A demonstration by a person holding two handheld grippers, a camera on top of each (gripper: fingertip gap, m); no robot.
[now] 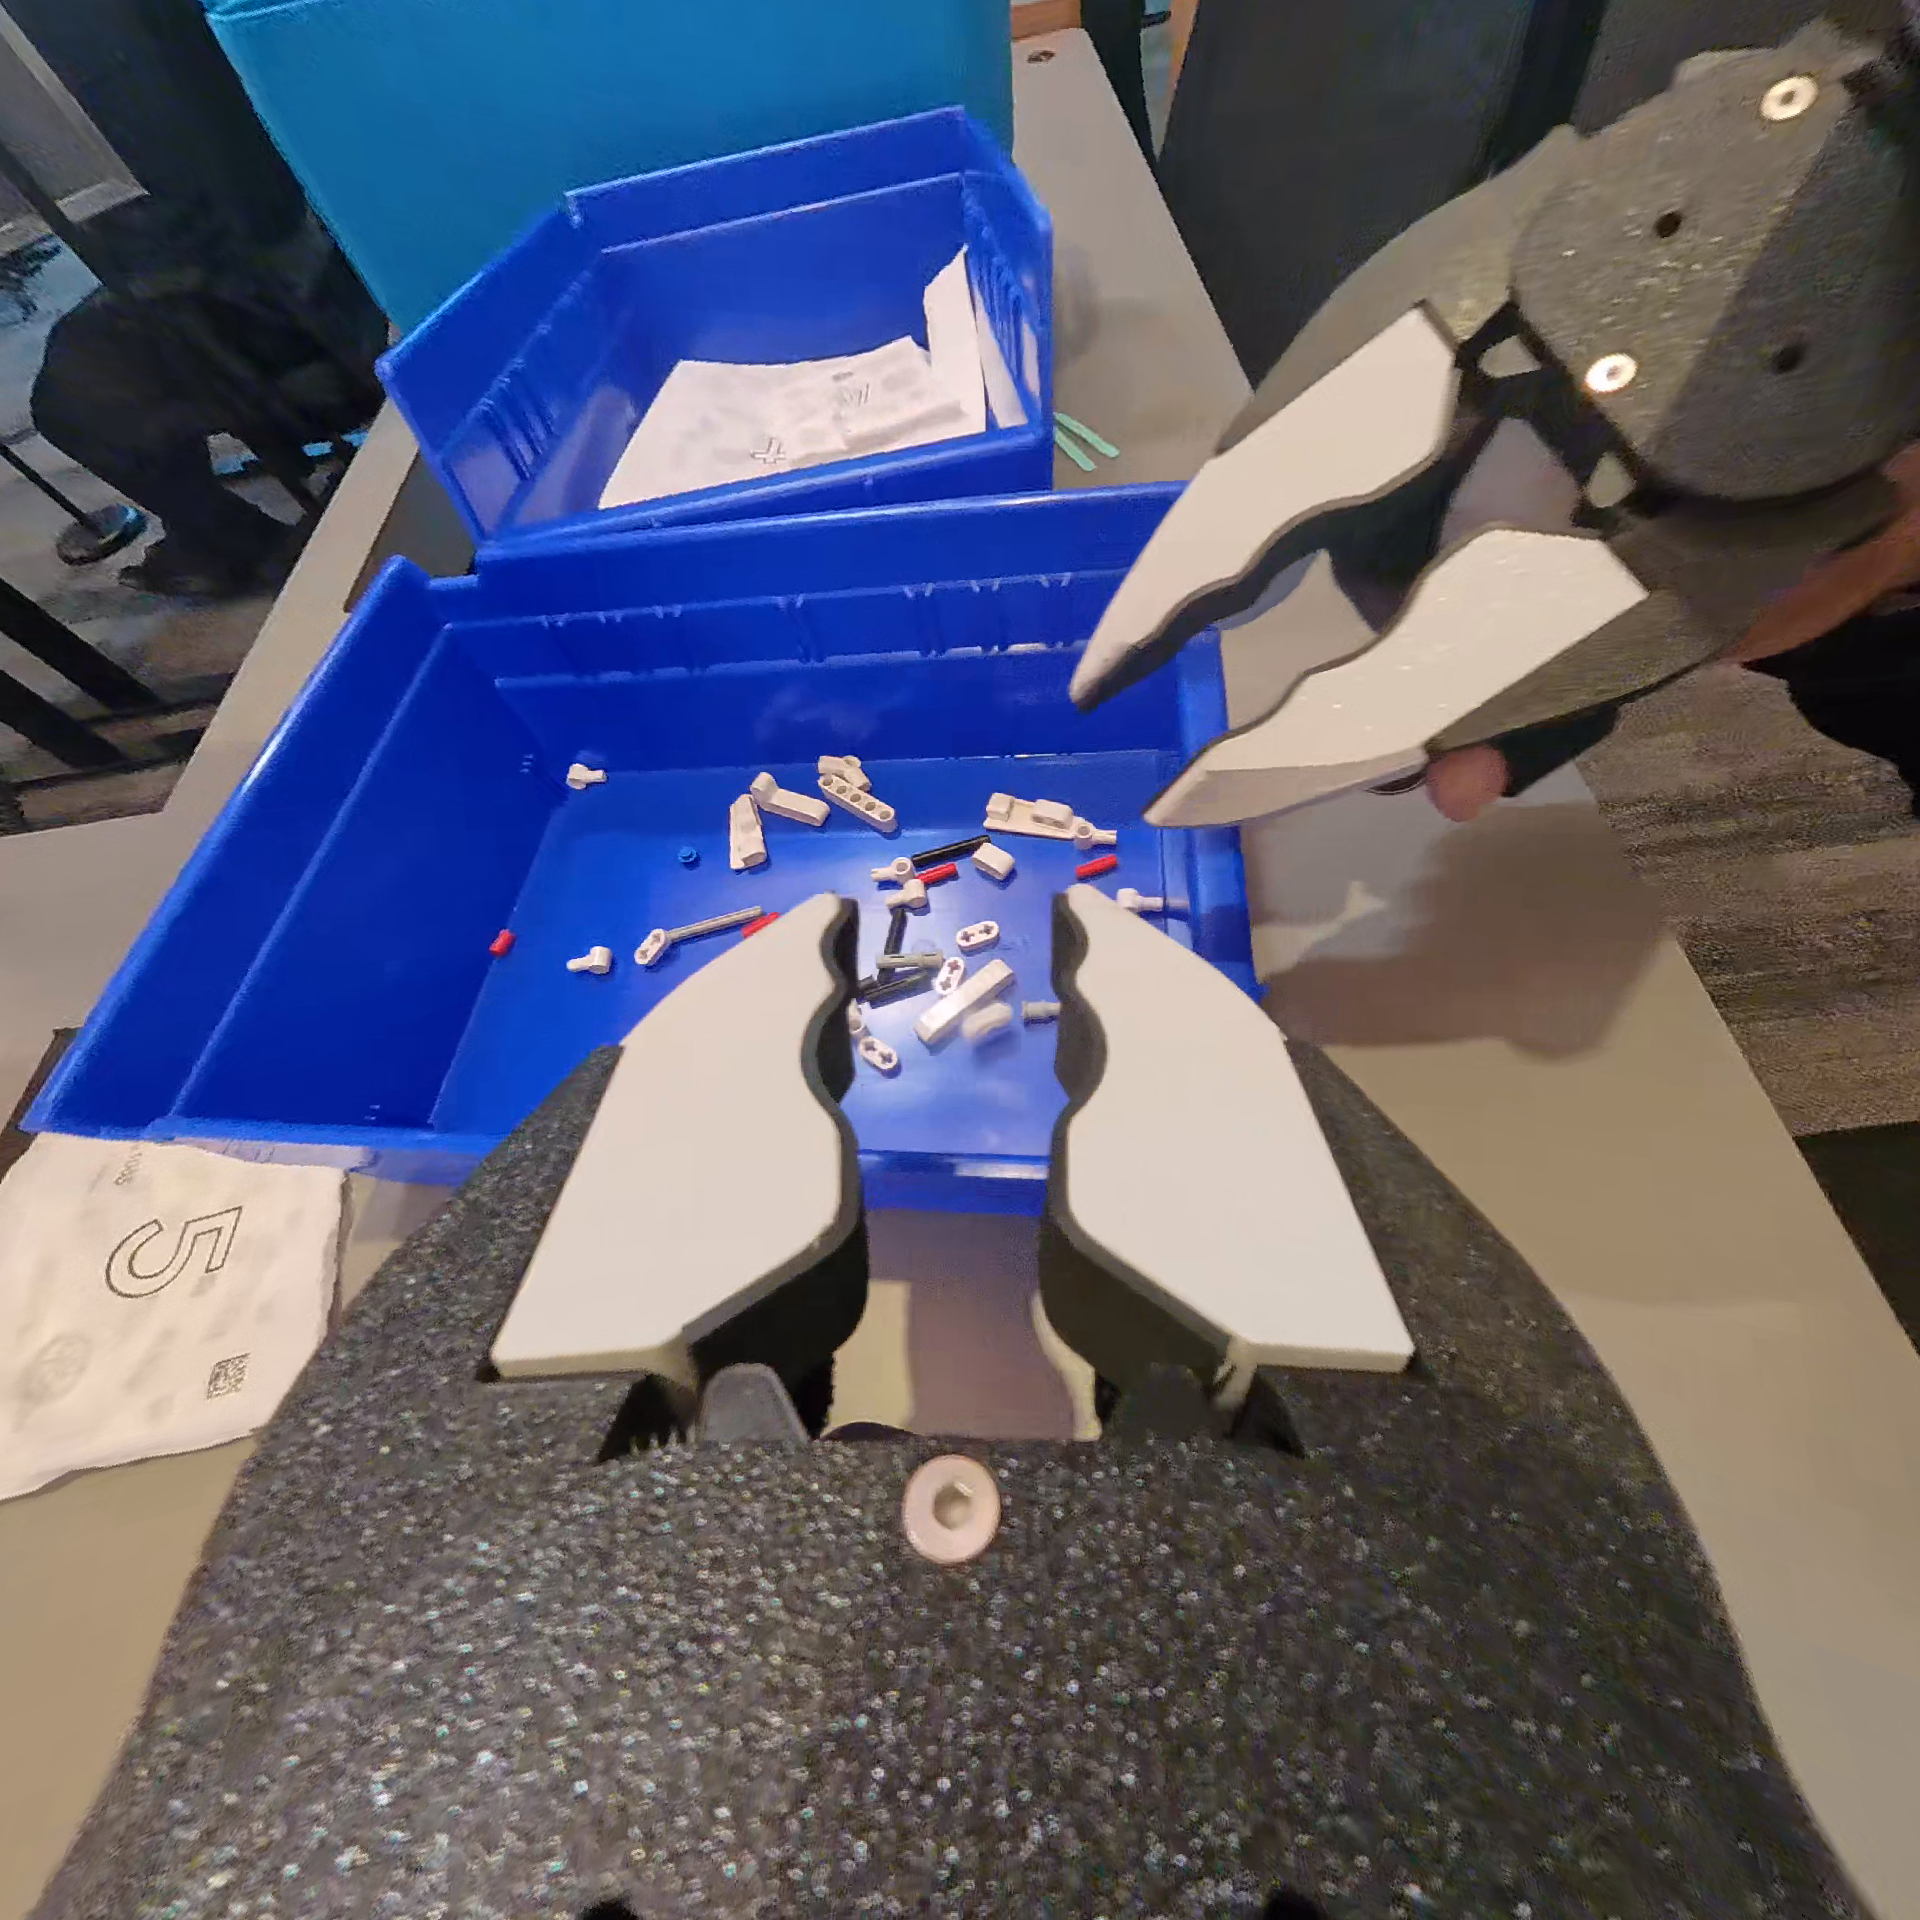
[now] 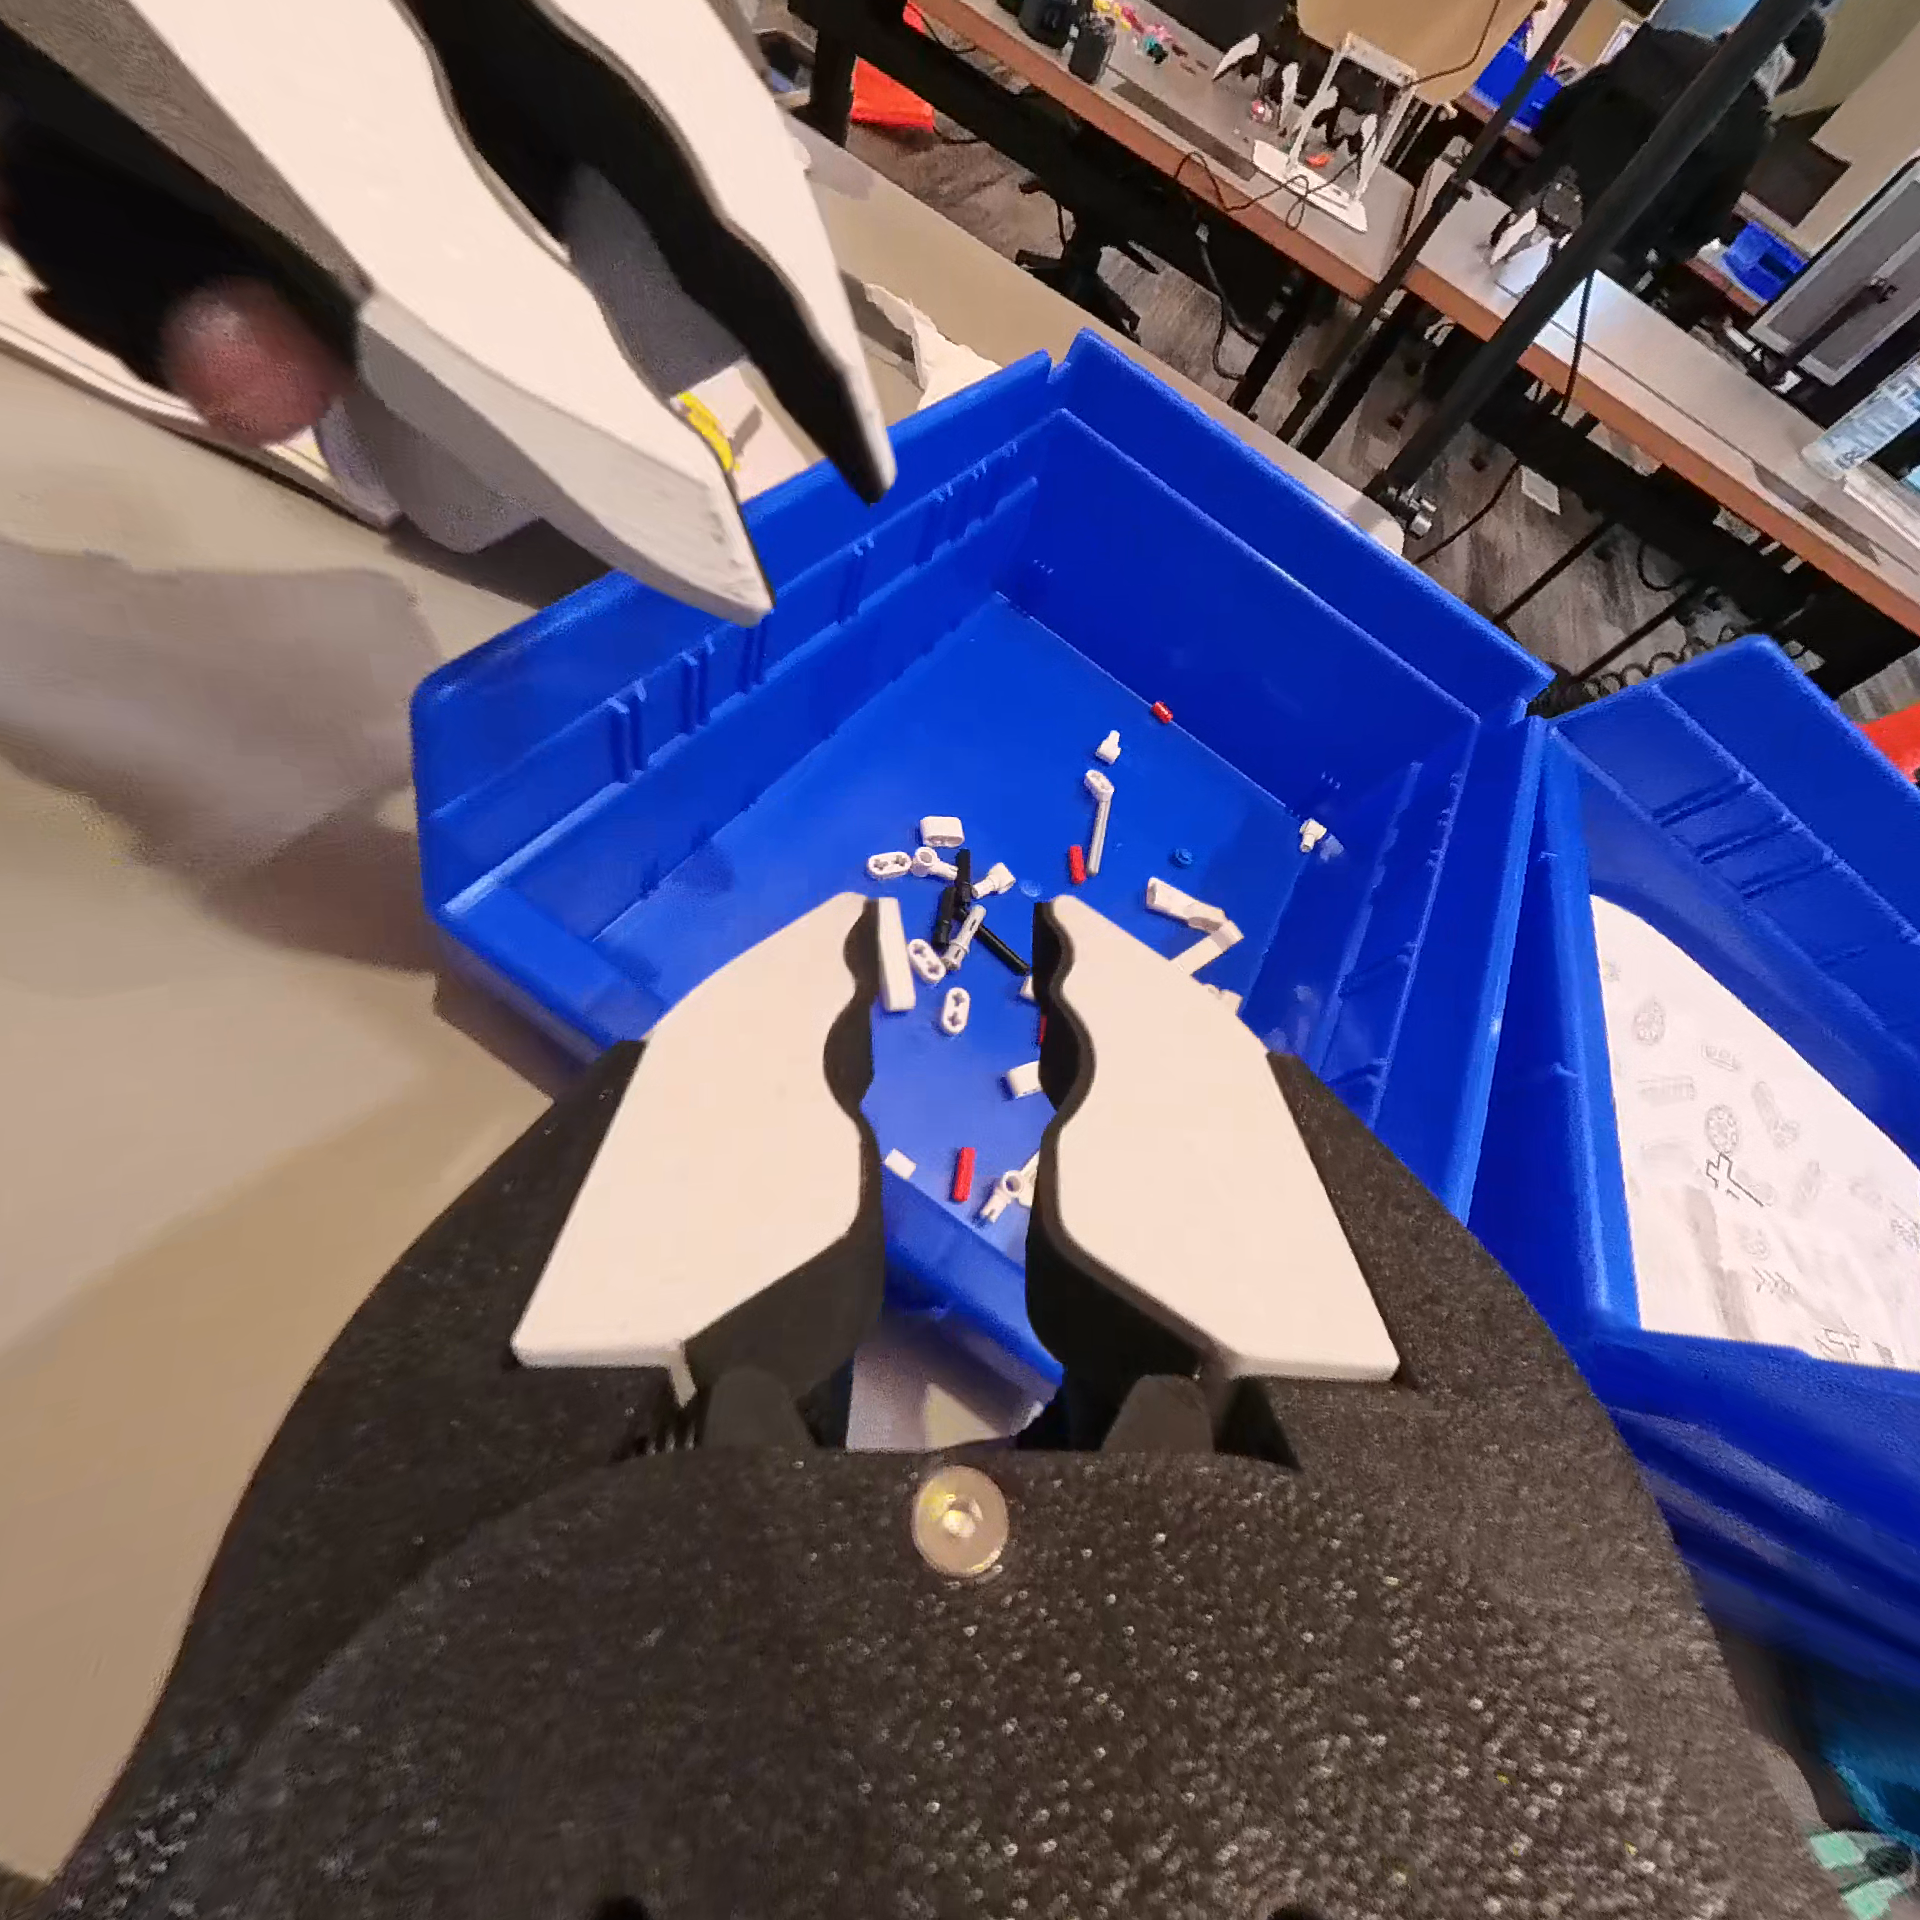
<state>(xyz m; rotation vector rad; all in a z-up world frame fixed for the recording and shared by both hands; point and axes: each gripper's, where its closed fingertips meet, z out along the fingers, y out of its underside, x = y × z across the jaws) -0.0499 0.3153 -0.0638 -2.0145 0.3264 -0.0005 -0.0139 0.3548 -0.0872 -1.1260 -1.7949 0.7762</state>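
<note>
Over the blue bin (image 1: pixel 312 831): left gripper (image 1: pixel 956 920) and right gripper (image 2: pixel 951 920), jaws apart, holding nothing. Below, small white pieces (image 1: pixel 961 1003) (some black, red) on its floor.

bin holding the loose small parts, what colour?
Blue bin; clearest in the left wrist view.

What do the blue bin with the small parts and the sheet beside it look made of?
Blue bin: likely hard moulded plastic, going by its glossy walls and moulded ribs. Small parts: probably plastic too, smooth and evenly coloured. Sheet: seems thin printed paper, matte and faintly wrinkled.
</note>
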